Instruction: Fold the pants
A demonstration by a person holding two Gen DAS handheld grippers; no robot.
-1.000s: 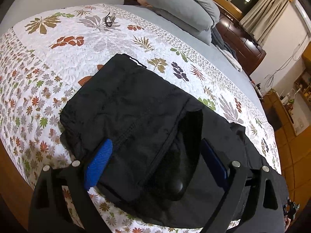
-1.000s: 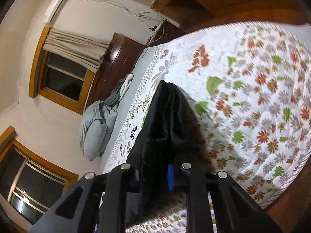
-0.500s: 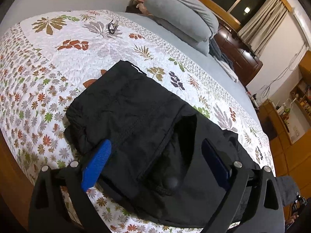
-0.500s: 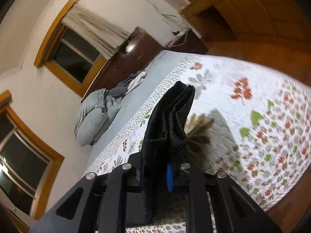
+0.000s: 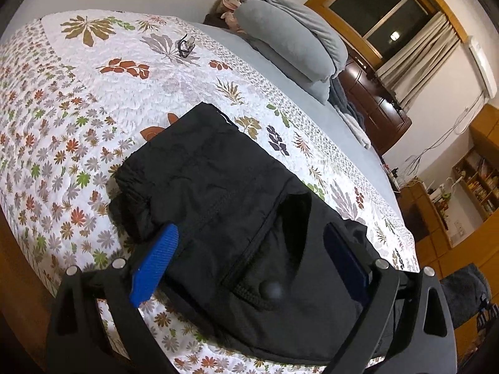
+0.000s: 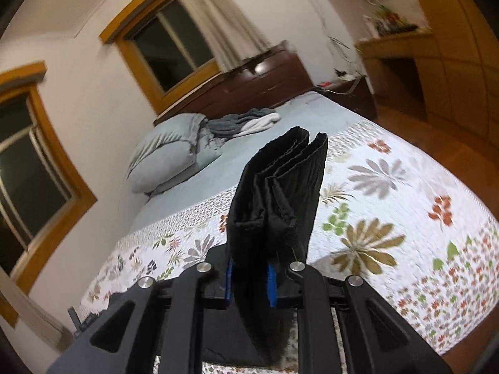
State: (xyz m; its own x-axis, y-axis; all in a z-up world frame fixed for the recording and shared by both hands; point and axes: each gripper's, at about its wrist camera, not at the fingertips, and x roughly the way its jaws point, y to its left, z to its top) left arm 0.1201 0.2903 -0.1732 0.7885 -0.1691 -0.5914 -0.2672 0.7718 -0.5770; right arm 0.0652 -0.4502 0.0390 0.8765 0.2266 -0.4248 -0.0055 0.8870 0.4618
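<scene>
Black pants [image 5: 218, 193] lie folded on the flowered quilt [image 5: 78, 99], waist end near the bed's front edge. My left gripper [image 5: 249, 258] is open, its blue pads on either side of the pants' pocket area, just above the cloth. My right gripper [image 6: 249, 283] is shut on the bunched leg end of the pants [image 6: 277, 193], which stands up in stacked layers above the quilt [image 6: 389, 202].
Grey pillows [image 5: 290, 40] and a pile of clothes [image 6: 246, 121] lie at the head of the bed. A pair of glasses [image 5: 184, 45] rests on the quilt. A dark wooden headboard [image 6: 265, 74], windows and wooden shelves stand beyond.
My right gripper has lifted the leg end and swung it up and over toward the head of the bed. My left gripper has drawn back slightly and stays open.
</scene>
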